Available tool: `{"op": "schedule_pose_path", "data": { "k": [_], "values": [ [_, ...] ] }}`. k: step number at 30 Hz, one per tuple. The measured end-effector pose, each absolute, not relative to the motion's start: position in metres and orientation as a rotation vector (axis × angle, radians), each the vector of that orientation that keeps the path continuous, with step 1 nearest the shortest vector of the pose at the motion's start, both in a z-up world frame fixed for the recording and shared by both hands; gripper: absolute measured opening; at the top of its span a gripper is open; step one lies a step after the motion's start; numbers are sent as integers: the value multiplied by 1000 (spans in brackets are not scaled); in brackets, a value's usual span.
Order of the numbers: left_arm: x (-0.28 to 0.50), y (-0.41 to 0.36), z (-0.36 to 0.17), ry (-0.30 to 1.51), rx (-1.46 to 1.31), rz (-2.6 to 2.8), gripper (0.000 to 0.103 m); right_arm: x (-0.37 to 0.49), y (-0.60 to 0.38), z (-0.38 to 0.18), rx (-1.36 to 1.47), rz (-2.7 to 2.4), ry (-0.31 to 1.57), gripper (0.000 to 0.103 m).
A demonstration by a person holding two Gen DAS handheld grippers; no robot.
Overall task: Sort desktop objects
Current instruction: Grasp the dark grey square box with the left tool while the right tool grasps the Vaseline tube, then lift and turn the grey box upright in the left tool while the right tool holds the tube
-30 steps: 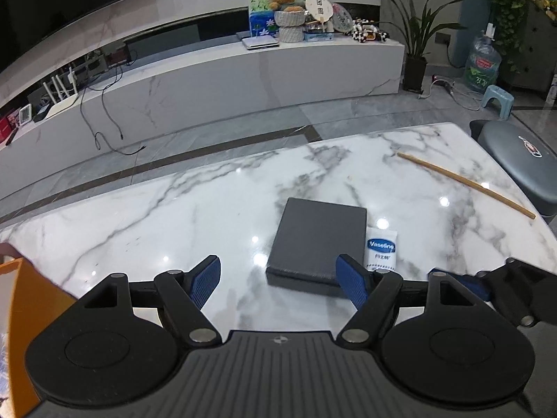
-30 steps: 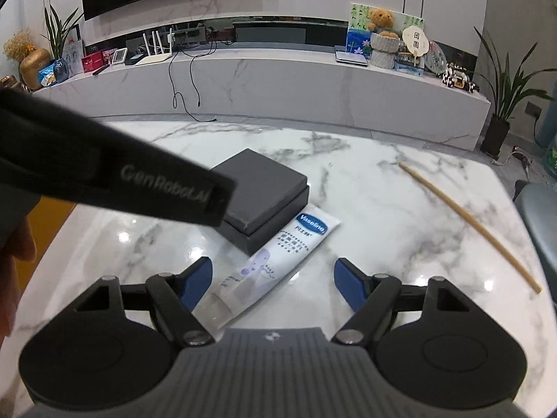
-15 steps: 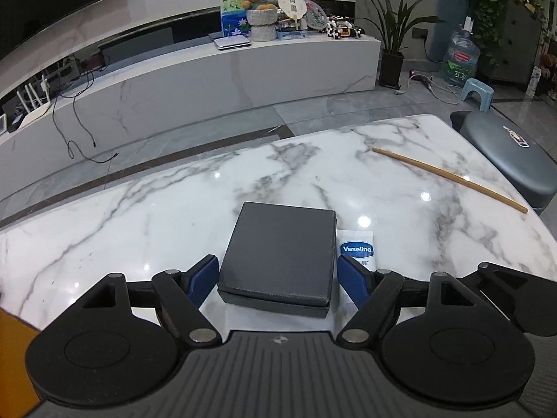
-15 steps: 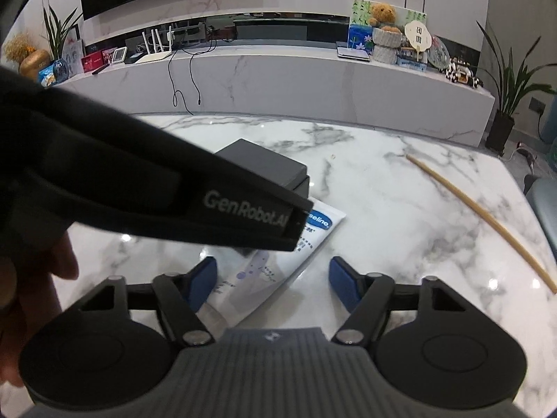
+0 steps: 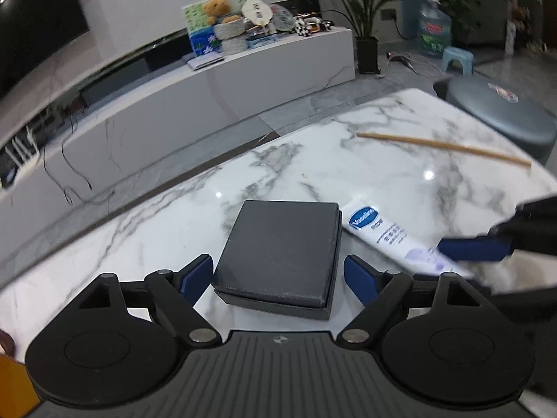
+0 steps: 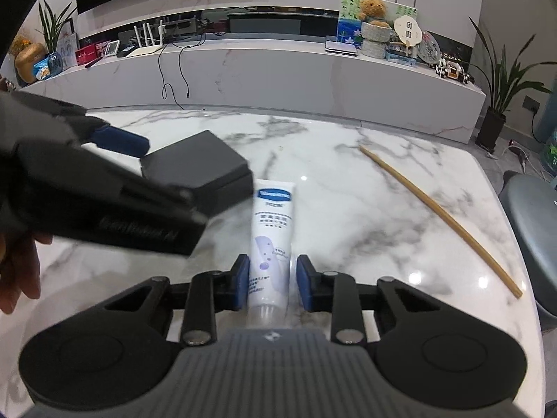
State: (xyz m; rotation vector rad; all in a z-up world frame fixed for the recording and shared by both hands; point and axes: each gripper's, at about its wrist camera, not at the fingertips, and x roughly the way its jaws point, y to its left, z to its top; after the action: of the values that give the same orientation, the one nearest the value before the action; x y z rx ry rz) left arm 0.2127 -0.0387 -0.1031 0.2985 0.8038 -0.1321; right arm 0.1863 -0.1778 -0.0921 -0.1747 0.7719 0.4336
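Note:
A dark grey flat box (image 5: 278, 254) lies on the white marble table (image 5: 383, 174). My left gripper (image 5: 278, 277) straddles its near end; the jaws are opening and the blue pads stand just clear of the box's sides. Beside the box on the right lies a white Vaseline tube (image 6: 273, 230). My right gripper (image 6: 274, 284) has that tube's cap end between its fingers, and its jaws are closing. The left pad is at the tube's edge and a thin gap shows at the right pad. One blue right finger (image 5: 473, 249) appears over the tube in the left wrist view.
A long wooden stick (image 6: 442, 216) lies aslant on the right part of the table. A grey round stool (image 5: 501, 115) stands past the table's right edge. An orange object (image 5: 10, 383) shows at the lower left. A hand (image 6: 17, 271) holds the left gripper's body (image 6: 87, 191).
My left gripper came forward and down until the box lay between its fingers, and its jaws widened. My right gripper slid along the tube and its jaws narrowed around it.

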Motion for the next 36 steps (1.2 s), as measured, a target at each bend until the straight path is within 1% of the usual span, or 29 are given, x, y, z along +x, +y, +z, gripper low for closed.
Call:
{"op": "schedule_pose_path", "data": {
  "k": [4,9,12,16,21,32,36],
  "values": [
    [212,-40,-110,769,358,-121,98,187,-179,-92,-169,441,770,32],
    [213,-39,-113,743,367,-104,100,187,-180,-94,-175,443,756,34],
    [213,-39,-113,735,379,-112,100,188,-179,-94,-174,444,753,37],
    [214,-36,-114,736,372,-111,100,190,-178,-93,-166,444,753,39],
    [216,-40,-119,735,436,-117,103,193,-178,-93,-157,445,755,41],
    [230,-21,-120,781,335,-135,103,199,-178,-94,-145,448,761,45],
    [235,-6,-119,836,219,-169,103,199,-177,-93,-147,449,761,46]
  ]
}}
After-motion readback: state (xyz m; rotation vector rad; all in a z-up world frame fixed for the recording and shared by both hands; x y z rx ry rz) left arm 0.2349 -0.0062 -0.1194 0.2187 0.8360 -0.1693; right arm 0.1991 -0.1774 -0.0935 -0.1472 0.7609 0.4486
